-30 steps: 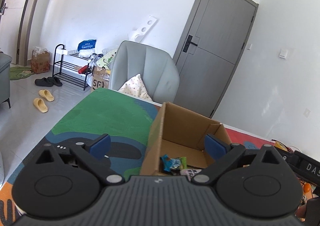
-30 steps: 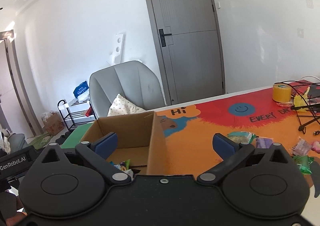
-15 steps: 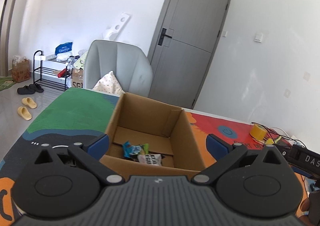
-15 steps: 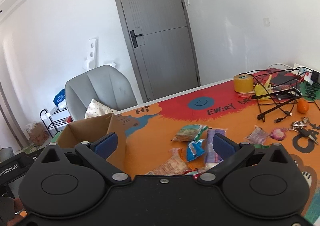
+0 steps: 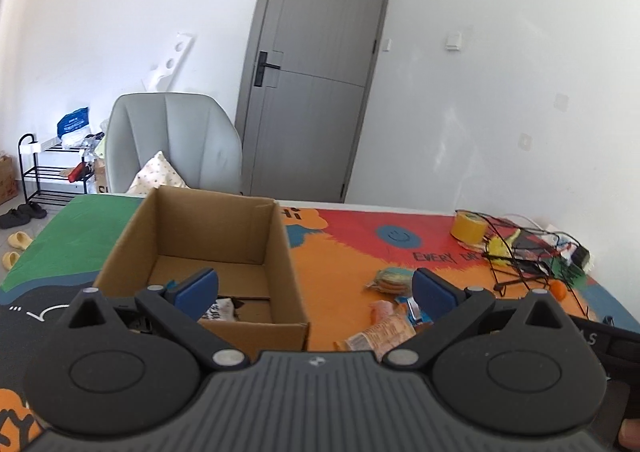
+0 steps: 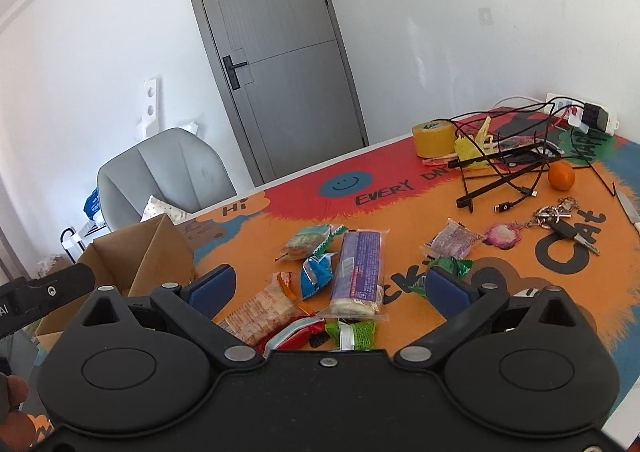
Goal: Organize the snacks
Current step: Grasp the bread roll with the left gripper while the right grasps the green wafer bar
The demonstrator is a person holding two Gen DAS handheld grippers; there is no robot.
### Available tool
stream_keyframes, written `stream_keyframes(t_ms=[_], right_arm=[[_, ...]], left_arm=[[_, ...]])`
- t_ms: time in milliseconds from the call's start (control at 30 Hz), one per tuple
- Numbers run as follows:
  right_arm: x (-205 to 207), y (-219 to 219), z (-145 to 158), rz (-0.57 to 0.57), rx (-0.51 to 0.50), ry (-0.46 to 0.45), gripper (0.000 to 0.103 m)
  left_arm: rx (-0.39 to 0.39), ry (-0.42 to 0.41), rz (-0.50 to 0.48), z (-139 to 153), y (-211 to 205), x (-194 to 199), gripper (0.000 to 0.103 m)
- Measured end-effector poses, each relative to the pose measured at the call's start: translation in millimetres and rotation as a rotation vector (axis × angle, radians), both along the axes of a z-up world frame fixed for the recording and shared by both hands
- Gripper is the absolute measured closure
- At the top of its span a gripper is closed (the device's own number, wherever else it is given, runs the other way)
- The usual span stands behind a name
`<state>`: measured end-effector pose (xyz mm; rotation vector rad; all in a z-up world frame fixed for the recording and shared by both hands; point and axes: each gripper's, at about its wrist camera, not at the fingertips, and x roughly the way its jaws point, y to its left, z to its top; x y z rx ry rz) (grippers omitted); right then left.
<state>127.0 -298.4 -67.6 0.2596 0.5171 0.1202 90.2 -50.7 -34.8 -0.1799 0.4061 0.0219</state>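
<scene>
White walls, a grey door (image 6: 280,59) and a grey armchair (image 5: 172,143) stand behind a table covered by a bright cartoon-printed mat (image 6: 400,211). Toward the mat's left end sits an open cardboard box (image 5: 208,240); a packet or two lies on its floor, mostly hidden behind the left gripper's finger, so what they are cannot be told. The left gripper (image 5: 316,288) hangs above the box's near right corner with its blue-padded fingers spread wide and nothing between them.

The loose snacks lie in a cluster near the middle of the mat, toward its front edge: a long purple bar (image 6: 358,272), a blue packet (image 6: 316,276) touching its left side, a pale biscuit packet (image 6: 308,242) behind, an orange-and-clear wafer packet (image 6: 260,314) and a green packet (image 6: 350,332) at the front, and a clear purple-print packet (image 6: 452,242) off to the right. The right gripper (image 6: 328,290) hovers over this cluster, fingers wide apart and empty.

Along the mat's far right corner are a yellow tape roll (image 6: 434,137), tangled black cables (image 6: 508,163), an orange (image 6: 561,175) and a bunch of keys (image 6: 560,217).
</scene>
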Motion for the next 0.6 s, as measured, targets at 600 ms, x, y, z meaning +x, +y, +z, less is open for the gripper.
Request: stream_keyframes(t_ms=[600], right_arm=[[20.4, -16.6, -59.2, -0.001, 0.047, 0.129, 0.02]], left_arm=[[0.089, 0.002, -0.135, -23.8, -53.7, 26.9, 0.012]])
